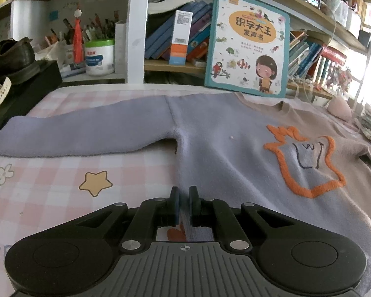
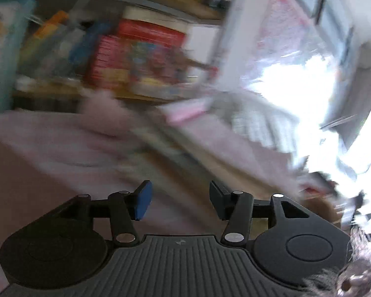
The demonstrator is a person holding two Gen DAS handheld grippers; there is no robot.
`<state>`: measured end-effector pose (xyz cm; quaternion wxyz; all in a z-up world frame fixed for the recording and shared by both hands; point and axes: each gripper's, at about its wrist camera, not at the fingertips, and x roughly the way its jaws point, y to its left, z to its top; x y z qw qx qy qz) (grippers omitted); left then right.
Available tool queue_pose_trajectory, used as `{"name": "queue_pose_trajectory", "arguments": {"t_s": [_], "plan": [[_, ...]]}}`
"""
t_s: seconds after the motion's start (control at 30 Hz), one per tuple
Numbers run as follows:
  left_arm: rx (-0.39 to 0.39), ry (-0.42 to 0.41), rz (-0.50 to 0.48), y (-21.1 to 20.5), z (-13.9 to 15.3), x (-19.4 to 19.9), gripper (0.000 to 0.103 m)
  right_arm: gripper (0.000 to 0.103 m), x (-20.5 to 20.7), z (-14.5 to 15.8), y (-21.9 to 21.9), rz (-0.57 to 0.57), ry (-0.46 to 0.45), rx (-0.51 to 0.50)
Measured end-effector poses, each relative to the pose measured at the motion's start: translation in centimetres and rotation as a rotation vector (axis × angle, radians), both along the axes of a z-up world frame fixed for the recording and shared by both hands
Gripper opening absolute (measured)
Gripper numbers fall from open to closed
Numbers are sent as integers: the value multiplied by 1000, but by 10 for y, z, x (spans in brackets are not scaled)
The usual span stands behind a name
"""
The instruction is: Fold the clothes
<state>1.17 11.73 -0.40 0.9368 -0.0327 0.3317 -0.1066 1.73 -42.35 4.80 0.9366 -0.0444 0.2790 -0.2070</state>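
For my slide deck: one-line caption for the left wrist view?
Left gripper pinches the hem of a lilac sweater laid flat on a checked cloth.

Right gripper jaws apart, empty; blurred bookshelf beyond.

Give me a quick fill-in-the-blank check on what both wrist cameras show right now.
1. The left gripper is shut on the sweater's ____ edge.
2. The outline on the sweater's chest is ____.
3. The right gripper is ____, nothing between its fingers.
4. A children's book leans against the ____.

Missing: bottom; orange; open; bookshelf

Both wrist views low, facing shelves
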Motion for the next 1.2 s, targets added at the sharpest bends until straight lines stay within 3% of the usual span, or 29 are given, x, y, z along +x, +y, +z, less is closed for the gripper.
{"name": "queue_pose_trajectory", "arguments": {"t_s": [0.17,0.23,0.37,0.4,0.43,0.5,0.53,0.63,0.7,0.87,1.0,1.2], "plan": [[-33,14,-1,3,0,6,7,51,-30,-10,48,324,42,421],[-30,14,-5,2,0,8,7,51,-38,-21,72,400,85,492],[-26,16,-13,1,1,9,7,48,-49,-34,108,437,137,444],[-26,16,-14,1,1,8,7,42,-52,-34,114,445,142,424],[-26,15,-15,1,1,8,7,27,-54,-33,119,455,148,406],[-28,12,-16,1,0,6,7,13,-57,-33,127,484,170,404],[-30,12,-17,1,0,6,7,11,-59,-32,129,498,183,408],[-44,11,-15,5,0,2,7,10,-76,-27,136,597,232,459],[-53,13,-12,7,0,0,7,11,-85,-27,138,600,252,464],[-35,29,-34,7,3,-7,7,12,-93,-28,124,511,241,494],[-28,36,-52,5,4,-13,7,30,-86,-27,122,467,206,474],[-66,32,-56,4,2,-19,5,27,-68,-31,120,429,162,468]]}}
